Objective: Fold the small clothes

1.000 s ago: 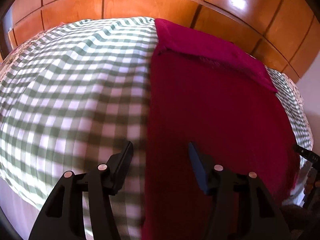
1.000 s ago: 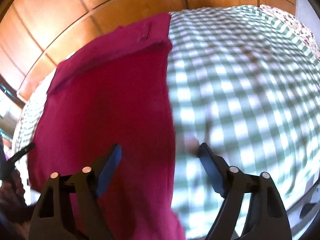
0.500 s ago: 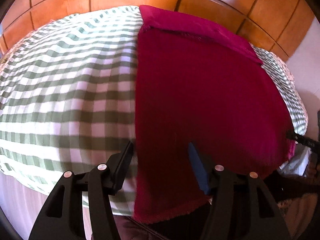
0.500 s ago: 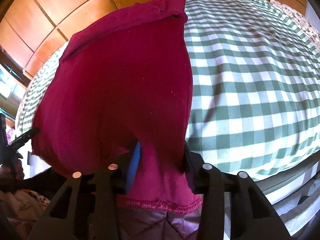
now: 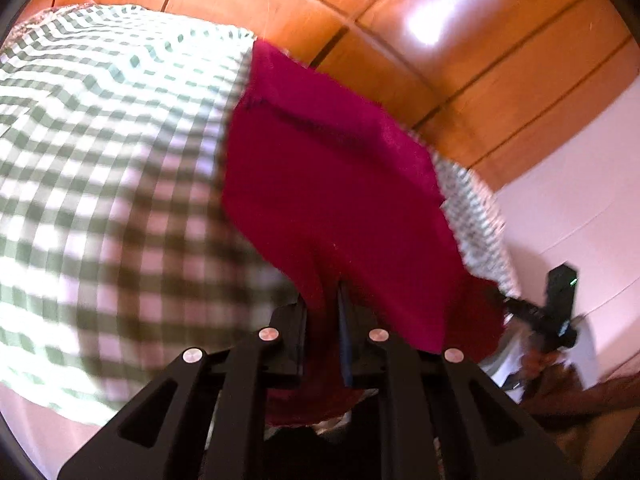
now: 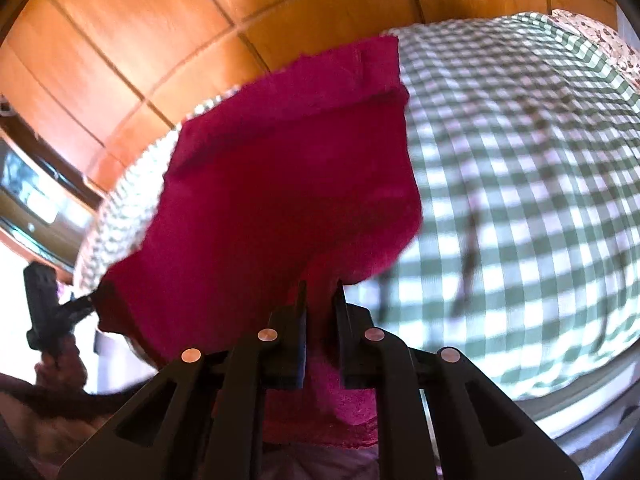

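Note:
A crimson red garment [image 5: 332, 184] lies on the green-and-white checked bedcover [image 5: 104, 184], its far end folded over. My left gripper [image 5: 323, 304] is shut on the garment's near left corner and lifts it off the bed. In the right wrist view my right gripper [image 6: 320, 300] is shut on the near right corner of the same garment [image 6: 280, 184], also raised above the checked cover [image 6: 520, 184]. The near hem hangs below both pairs of jaws. Each view shows the other gripper at the garment's far corner: the right gripper [image 5: 556, 312], the left gripper [image 6: 48, 312].
A glossy wooden panelled headboard [image 5: 400, 40] runs behind the bed, also in the right wrist view [image 6: 160, 40]. A white wall [image 5: 580, 208] is to the right. A floral fabric [image 6: 592, 40] lies at the far right of the bed.
Both grippers closed on the near corners of the red garment and lifted its near edge off the bed; the left was open half a second ago, the right was closing.

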Motion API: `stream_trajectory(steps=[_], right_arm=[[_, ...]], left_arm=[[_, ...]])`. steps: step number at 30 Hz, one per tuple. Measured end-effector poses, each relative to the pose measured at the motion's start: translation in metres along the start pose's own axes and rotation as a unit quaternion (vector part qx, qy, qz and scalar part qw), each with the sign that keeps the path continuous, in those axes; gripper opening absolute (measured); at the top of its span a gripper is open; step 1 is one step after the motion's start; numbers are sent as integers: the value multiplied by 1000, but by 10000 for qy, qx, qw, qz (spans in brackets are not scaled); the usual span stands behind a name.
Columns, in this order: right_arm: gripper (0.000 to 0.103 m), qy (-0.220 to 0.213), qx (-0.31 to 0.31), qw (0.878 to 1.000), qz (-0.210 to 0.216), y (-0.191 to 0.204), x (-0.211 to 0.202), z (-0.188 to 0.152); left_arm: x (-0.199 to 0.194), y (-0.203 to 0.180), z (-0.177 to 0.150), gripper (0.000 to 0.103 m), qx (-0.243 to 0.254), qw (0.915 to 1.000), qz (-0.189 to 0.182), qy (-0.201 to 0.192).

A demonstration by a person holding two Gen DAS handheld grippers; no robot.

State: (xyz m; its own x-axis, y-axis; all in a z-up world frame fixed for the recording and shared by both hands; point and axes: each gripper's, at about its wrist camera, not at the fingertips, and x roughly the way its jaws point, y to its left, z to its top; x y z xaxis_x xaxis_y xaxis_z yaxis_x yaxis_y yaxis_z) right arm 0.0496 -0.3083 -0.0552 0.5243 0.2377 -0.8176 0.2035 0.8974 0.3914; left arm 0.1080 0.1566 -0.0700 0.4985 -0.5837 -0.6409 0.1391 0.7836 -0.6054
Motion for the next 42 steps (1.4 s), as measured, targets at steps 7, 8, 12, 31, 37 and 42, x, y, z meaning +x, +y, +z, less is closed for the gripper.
stream_trajectory(steps=[7,8,12,31,37,42], right_arm=[[10,-253,295,9992,-43,-10,21,43],[10,-291,340,9990,-76,-12,25,51],[10,-401,519,9977,-189,-22,43,81],[91,-855,1028,9901,-423,-57,25,57],[72,-558,388,9937,-888,-41,62,48],[35,-529,290,9929,-1027,-33,74,56]], left_arm=[[22,3,59,10,-300,9990,-232,-234],[27,3,67,10,-290,9992,-152,-248],[56,6,108,11,-479,9985,101,-244],[50,57,78,78,-305,9921,1124,-459],[67,38,64,67,196,9920,1217,-286],[77,39,64,20,57,9953,967,-5]])
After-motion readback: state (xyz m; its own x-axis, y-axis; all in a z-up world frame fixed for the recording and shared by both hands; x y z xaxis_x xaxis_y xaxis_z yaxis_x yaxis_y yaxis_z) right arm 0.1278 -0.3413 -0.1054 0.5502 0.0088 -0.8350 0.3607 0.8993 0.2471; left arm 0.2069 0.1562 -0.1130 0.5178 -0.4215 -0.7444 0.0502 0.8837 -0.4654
